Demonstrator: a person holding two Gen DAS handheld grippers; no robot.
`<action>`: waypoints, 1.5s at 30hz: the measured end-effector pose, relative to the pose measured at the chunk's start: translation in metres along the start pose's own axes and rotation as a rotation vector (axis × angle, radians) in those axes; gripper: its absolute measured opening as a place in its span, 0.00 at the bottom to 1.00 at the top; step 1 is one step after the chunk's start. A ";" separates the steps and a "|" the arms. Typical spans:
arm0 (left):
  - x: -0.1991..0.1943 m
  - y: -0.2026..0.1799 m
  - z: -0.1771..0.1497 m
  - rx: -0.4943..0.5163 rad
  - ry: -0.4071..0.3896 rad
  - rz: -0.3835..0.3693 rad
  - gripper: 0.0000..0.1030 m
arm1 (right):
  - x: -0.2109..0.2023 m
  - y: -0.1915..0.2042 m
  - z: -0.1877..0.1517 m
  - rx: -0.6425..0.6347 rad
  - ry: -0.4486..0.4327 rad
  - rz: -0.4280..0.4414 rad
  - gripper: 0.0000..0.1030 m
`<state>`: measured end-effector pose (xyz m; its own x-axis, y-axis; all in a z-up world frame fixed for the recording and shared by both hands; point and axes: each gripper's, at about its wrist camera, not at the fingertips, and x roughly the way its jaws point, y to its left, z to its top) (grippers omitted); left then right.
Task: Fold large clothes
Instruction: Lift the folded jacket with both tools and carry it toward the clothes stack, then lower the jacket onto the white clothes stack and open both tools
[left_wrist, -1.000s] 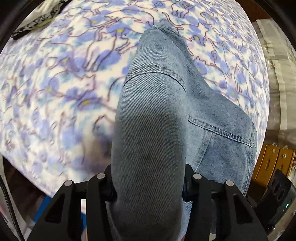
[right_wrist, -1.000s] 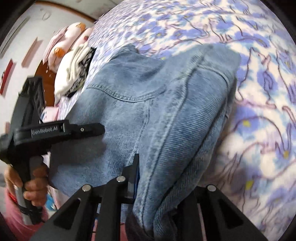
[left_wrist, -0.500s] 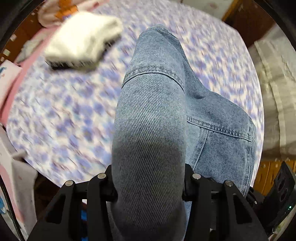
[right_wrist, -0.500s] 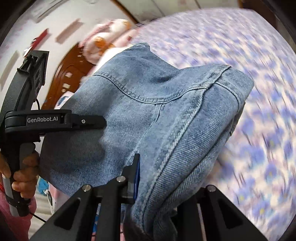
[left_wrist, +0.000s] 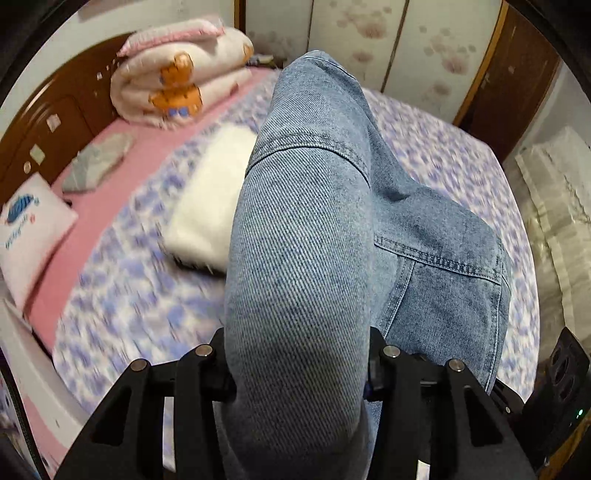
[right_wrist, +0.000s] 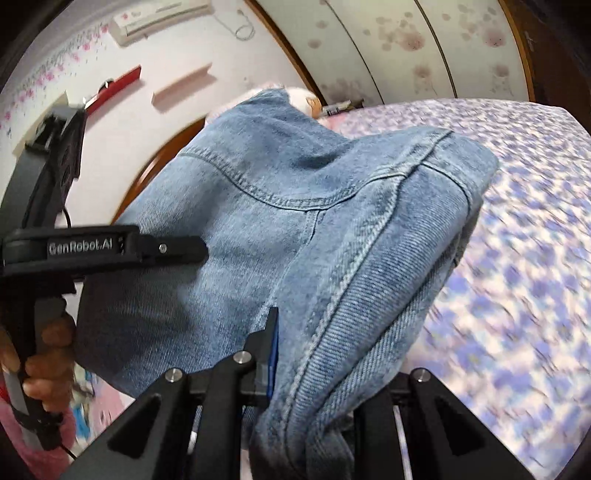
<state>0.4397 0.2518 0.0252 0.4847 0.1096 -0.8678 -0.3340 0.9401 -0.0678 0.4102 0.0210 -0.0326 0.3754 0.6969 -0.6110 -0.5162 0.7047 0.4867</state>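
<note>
Left gripper (left_wrist: 299, 369) and right gripper (right_wrist: 314, 376) each clamp a thick fold of the blue denim jeans (left_wrist: 314, 240) above the floral bedspread (left_wrist: 443, 162).

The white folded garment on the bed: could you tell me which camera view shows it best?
The left wrist view shows it best: the white folded garment lies on the purple floral bedspread, partly behind the held jeans. In the right wrist view the jeans hide that part of the bed, so it cannot be seen.

The purple floral bedspread (left_wrist: 443, 162) lies open; a white folded garment (left_wrist: 210, 199) (left) blocks.
</note>
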 end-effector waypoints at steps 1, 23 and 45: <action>0.002 0.013 0.017 0.007 -0.017 0.005 0.44 | 0.011 0.004 0.007 0.009 -0.014 0.011 0.16; 0.282 0.193 0.165 -0.010 0.069 -0.188 0.53 | 0.313 -0.042 0.080 0.084 -0.011 -0.004 0.16; 0.217 0.148 0.046 0.148 -0.351 0.117 0.84 | 0.258 -0.049 0.025 -0.058 -0.070 -0.157 0.66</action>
<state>0.5322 0.4294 -0.1505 0.7056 0.2982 -0.6428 -0.2954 0.9483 0.1157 0.5513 0.1693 -0.1984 0.5061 0.5882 -0.6308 -0.4901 0.7979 0.3509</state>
